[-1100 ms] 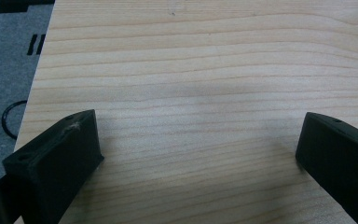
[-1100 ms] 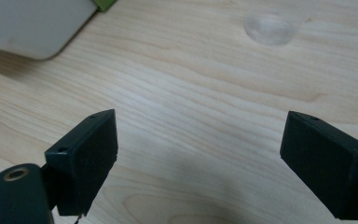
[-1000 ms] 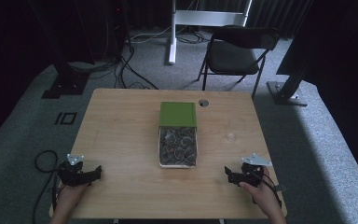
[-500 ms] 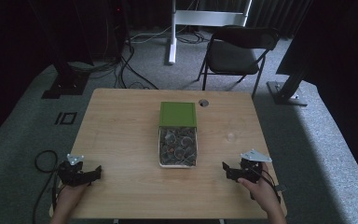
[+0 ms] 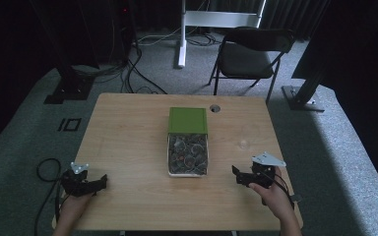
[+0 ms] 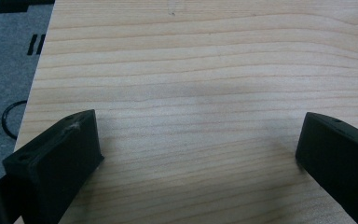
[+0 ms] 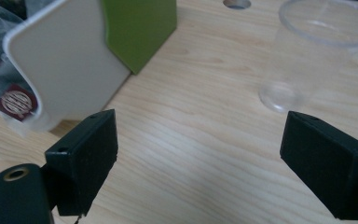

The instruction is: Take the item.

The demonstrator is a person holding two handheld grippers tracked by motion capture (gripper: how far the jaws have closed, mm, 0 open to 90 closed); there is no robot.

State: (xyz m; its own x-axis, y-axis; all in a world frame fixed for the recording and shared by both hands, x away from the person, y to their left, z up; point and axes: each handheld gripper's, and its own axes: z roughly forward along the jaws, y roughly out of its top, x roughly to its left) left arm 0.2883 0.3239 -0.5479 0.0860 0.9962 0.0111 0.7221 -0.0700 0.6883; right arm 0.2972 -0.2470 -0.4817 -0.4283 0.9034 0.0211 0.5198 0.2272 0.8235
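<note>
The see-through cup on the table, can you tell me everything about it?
The clear cup looks like thin see-through plastic, with a round open rim at the top and a smaller round bottom. It stands upright on the wooden table and looks empty. Nothing touches it but the table. It stands apart from the white box with its green lid, just ahead of the open right gripper. In the high view it shows as a faint ring right of the box.
</note>
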